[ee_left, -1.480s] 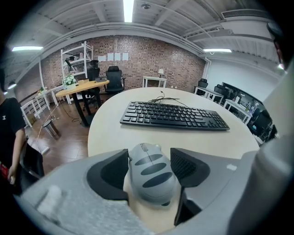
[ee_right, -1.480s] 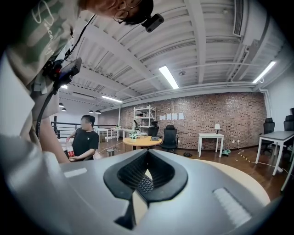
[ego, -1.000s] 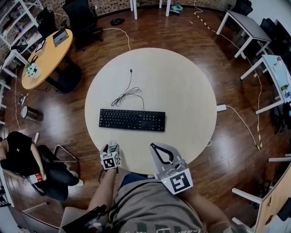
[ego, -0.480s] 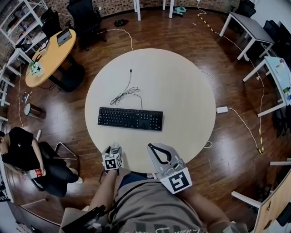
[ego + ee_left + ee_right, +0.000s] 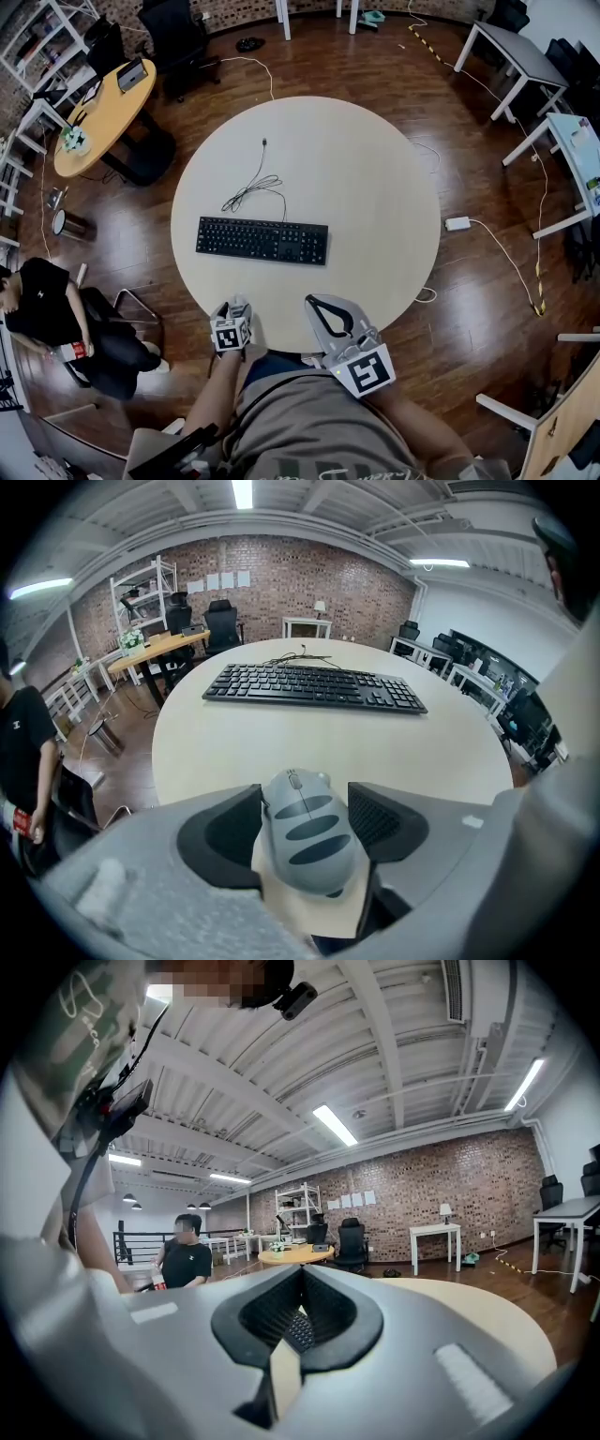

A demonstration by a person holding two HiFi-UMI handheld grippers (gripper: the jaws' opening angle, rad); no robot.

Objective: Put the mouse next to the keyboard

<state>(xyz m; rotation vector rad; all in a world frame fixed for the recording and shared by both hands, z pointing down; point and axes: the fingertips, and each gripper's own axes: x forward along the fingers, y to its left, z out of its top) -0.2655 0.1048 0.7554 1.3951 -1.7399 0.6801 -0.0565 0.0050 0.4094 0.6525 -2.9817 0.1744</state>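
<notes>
From above, the mouse (image 5: pixel 305 832) seems hidden under the left claw (image 5: pixel 232 307).

The person wears a grey-green shirt (image 5: pixel 309 427), and the left gripper (image 5: pixel 234 304) and right gripper (image 5: pixel 319 306) are pale grey moulded shells with black ribbed pads inside their jaws, each topped by a white cube printed with black square markers.

The round, pale bench (image 5: pixel 375 206) is standing on a dark wooden floor (image 5: pixel 459 159). A black keyboard (image 5: pixel 262 241) is lying flat on it, just toward 8 o'clock from centre, and its thin black cable (image 5: pixel 253 190) is trailing loosely from it toward 11 o'clock.
</notes>
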